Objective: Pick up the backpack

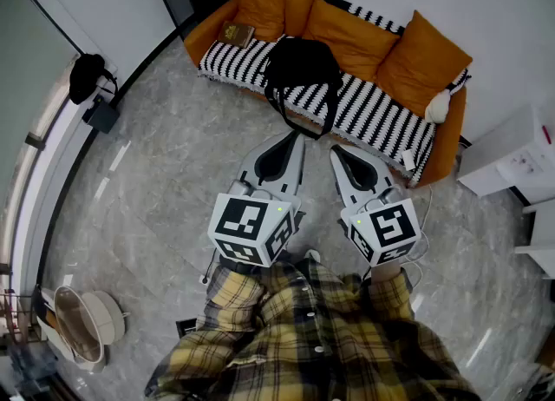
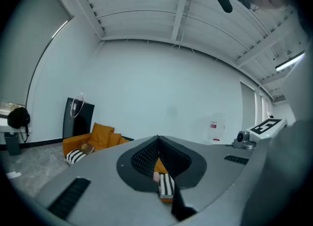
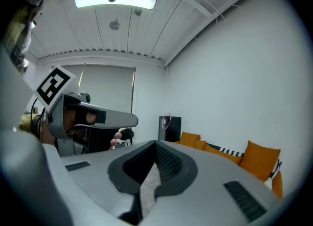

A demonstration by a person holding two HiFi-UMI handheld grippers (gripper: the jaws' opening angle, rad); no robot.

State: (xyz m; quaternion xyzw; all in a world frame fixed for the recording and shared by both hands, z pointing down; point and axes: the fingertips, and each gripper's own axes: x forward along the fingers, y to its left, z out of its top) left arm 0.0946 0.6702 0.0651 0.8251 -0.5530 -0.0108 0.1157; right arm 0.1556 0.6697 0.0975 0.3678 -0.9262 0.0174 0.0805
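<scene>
Head view: backpack (image 1: 302,65) is black and soft, slumped on the striped seat cover (image 1: 381,126) of the orange sofa (image 1: 444,154), far centre. One strap loop hangs over the seat's front edge. A brown book (image 1: 236,34) lies on the seat, to its left. Left gripper (image 1: 293,136) and right gripper (image 1: 336,153) sit side by side on the near side, pointing at it, jaws closed tight with nothing between them.

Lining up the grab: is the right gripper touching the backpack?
Apart. Right gripper view: right gripper shut, only floor ahead; head view: backpack up on the sofa.

no text or label can be read.
</scene>
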